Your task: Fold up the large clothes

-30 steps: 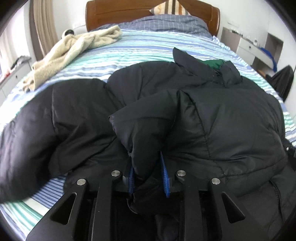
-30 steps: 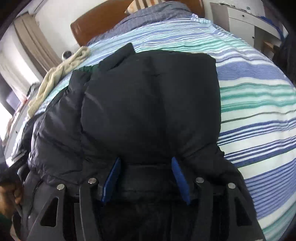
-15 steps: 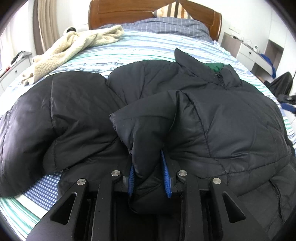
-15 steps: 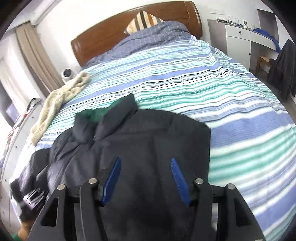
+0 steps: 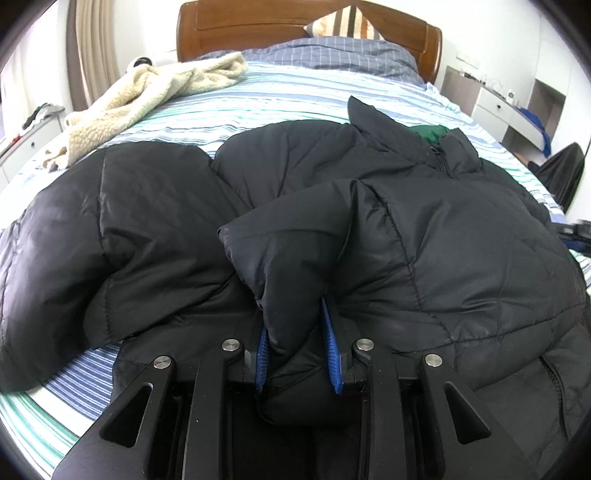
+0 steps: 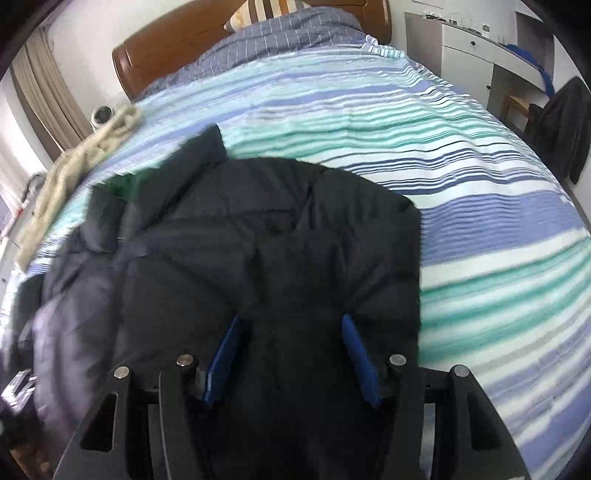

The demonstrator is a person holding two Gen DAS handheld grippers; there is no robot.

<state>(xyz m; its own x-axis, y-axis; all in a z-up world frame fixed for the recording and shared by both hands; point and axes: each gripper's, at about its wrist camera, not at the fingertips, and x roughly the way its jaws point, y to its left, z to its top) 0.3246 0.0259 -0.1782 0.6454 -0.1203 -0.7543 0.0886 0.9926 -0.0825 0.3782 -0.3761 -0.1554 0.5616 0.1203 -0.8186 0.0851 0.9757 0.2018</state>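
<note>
Across the near half of the striped bed (image 5: 303, 92) lay the black puffer jacket (image 5: 461, 236), front up, its collar pointing toward the headboard (image 5: 258, 26) and showing a patch of green lining at the neck. One sleeve spread out to the left over the sheet, and a folded flap of the quilted fabric rose in the middle. I had my left gripper (image 5: 298, 354) clamped on that flap: both blue pads pressed into the bunched fabric, jaws narrow. My right gripper (image 6: 291, 354) hung over the jacket's right side with its jaws standing well apart; dark fabric filled the space between the pads, but the picture was blurred and I could not tell whether they pressed on it or merely stood above it.

Beyond the jacket, a cream fleece garment (image 5: 147, 96) lay near the bed's left edge by the headboard. A striped pillow (image 5: 343, 26) leaned against the wood, above a checked grey-blue pillowcase. White drawers (image 5: 495, 107) stood to the right of the bed.
</note>
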